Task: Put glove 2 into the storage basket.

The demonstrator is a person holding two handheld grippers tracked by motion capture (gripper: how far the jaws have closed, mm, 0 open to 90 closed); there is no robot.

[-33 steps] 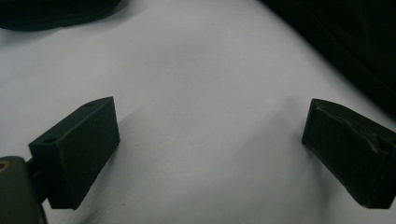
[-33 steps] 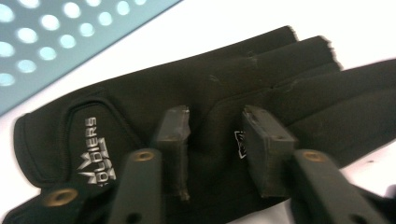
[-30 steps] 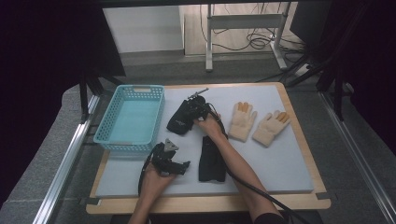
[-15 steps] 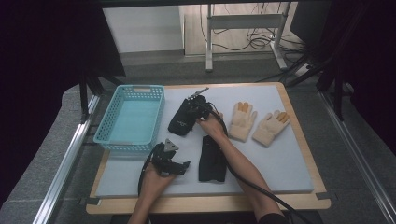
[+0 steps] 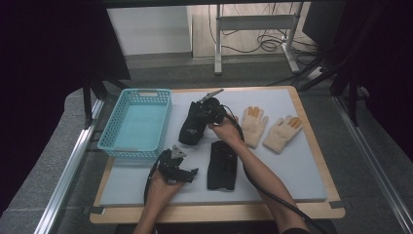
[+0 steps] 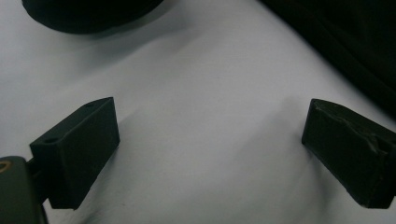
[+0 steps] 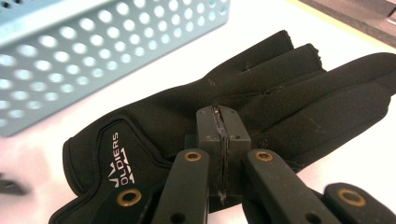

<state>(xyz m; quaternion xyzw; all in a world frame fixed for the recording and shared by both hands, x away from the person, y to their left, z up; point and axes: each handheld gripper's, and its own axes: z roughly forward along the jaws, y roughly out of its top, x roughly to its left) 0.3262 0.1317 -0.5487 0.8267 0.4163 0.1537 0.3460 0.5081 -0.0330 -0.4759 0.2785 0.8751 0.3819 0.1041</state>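
Basket (image 5: 136,124), light blue, perforated walls, sits at the mat's (image 5: 292,165) far-left corner, nothing inside. Black glove (image 7: 224,107) lies just right of it, cuff print partly readable: "OLDIERS". Right gripper (image 7: 223,122) is clenched on a pinch of that glove. Left gripper (image 6: 210,149) is released over bare mat near the front edge.

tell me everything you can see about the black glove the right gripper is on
The black glove looks like smooth, soft synthetic fabric. Its cuff bears a white logo with lettering and a stitched outline. The fingers lie stretched out together. It sits on the white mat beside the blue basket, at the far end of the row from the two cream gloves. The right gripper is shut on a pinch of fabric at the back of the hand.
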